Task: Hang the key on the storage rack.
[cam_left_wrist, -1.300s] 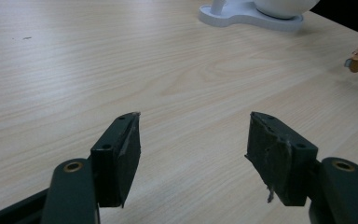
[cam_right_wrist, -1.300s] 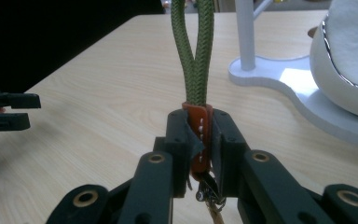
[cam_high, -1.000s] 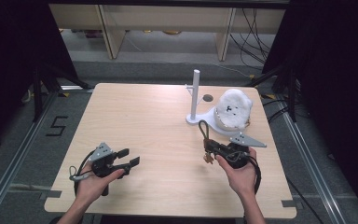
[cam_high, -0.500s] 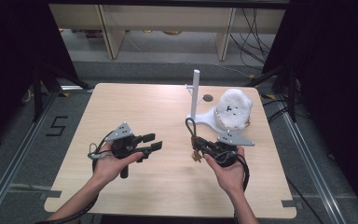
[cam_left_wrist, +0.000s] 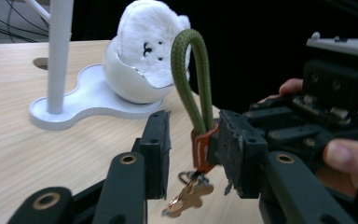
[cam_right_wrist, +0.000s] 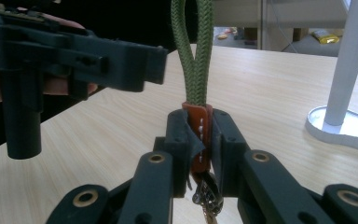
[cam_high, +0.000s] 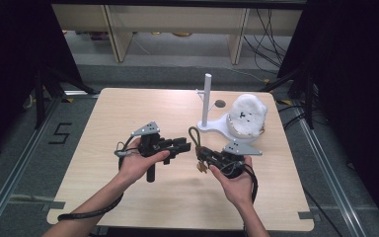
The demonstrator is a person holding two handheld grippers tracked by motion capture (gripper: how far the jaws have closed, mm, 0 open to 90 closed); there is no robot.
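Overhead view; two close jaw-level views

The left gripper point(cam_left_wrist: 193, 154) has its two black fingers point(cam_left_wrist: 154, 149) rising from the lower edge, and they have just been closing. Between them hangs an olive-green braided cord loop with an orange leather tab point(cam_left_wrist: 200, 107); the tab sits close against the right-hand finger, with a clear gap to the left-hand one. Below the tab, a small copper-coloured charm point(cam_left_wrist: 189, 198) dangles between the fingers. Right of the fingers, the right gripper point(cam_left_wrist: 317, 121) and a hand point(cam_left_wrist: 349, 156) appear. Beyond the left-hand finger, on the pale wooden bench point(cam_left_wrist: 32, 154), stand a white stand with an upright post point(cam_left_wrist: 60, 70) and a fluffy white plush toy point(cam_left_wrist: 147, 51).
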